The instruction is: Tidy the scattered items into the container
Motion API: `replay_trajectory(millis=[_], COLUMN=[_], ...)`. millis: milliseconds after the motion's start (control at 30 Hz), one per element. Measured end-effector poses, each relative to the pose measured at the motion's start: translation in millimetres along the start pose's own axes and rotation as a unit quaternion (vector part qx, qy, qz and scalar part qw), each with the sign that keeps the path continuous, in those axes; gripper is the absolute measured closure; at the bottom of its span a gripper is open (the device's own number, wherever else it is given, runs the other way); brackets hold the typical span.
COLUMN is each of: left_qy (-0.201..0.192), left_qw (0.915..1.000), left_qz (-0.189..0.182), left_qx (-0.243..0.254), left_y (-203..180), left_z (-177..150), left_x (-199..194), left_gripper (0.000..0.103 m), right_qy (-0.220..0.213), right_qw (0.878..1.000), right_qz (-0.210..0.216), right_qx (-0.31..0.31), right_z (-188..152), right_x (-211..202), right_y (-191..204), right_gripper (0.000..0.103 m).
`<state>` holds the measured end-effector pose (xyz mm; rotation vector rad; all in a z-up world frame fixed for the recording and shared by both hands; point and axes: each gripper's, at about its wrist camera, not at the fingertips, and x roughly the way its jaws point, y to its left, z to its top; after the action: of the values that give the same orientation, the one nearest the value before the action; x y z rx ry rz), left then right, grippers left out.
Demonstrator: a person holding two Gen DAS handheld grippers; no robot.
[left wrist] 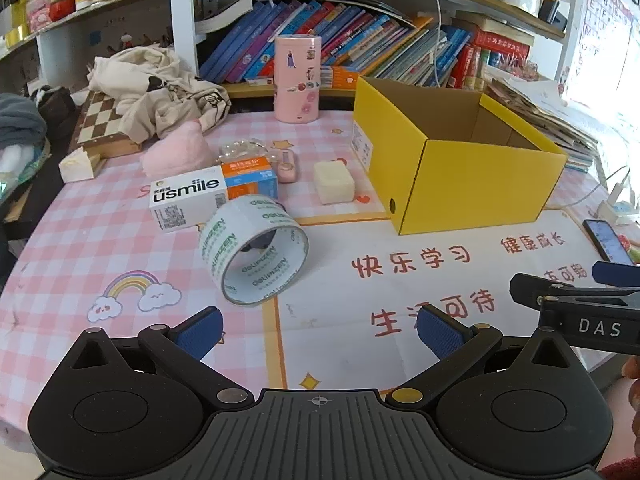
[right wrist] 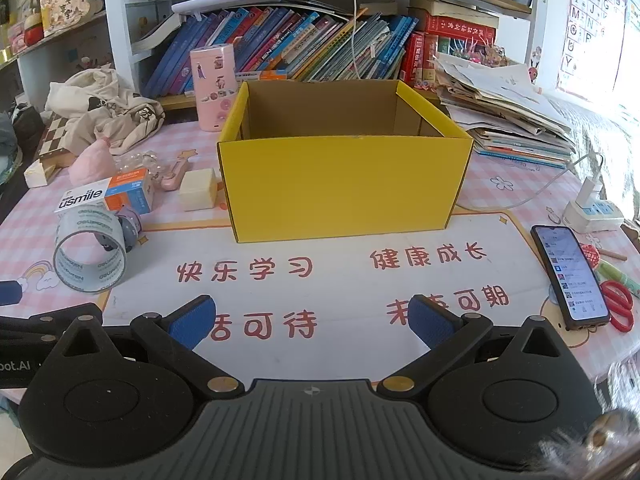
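left wrist view, tape roll point(left wrist: 254, 250) just ahead of spread left hand-held gripper point(left wrist: 320, 330)

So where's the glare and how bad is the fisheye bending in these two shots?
Left wrist view: daylight blows out the upper right edge, and the pink checked tablecloth curves downward at the left. Right wrist view: the same washout at the right beyond the stacked papers, shelf lines bow, yet the open yellow cardboard box stays sharp.

One yellow box point(right wrist: 344, 188), one tape roll point(left wrist: 254, 250), one pale block point(left wrist: 334, 182). Two cartons: usmile box point(left wrist: 186, 196) and orange carton point(left wrist: 250, 178). One phone point(right wrist: 570, 276).
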<state>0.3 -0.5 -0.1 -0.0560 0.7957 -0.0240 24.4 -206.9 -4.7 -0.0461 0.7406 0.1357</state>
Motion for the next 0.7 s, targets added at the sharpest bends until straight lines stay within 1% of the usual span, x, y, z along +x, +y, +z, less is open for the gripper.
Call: replay_trajectory(millis=[200,700], left_qy=[0.005,0.012], left_qw=[1.0,0.9999], left_qz=[0.0,0.0], left_qx=[0.003,-0.004], left_y=[-3.2,6.4], left_z=[1.1,0.2], left_x=[2.2,3.6], left_gripper=[0.0,0.0], right_qy=[0.003,0.003], right_qw=[1.0,1.0], right_qz=[0.002,0.003], right_qx=[0.002,0.0], right_z=[-0.1,-0.2], right_x=[-0.3,4.2], right_y=[0.1,3.9], right_gripper=[0.0,0.0])
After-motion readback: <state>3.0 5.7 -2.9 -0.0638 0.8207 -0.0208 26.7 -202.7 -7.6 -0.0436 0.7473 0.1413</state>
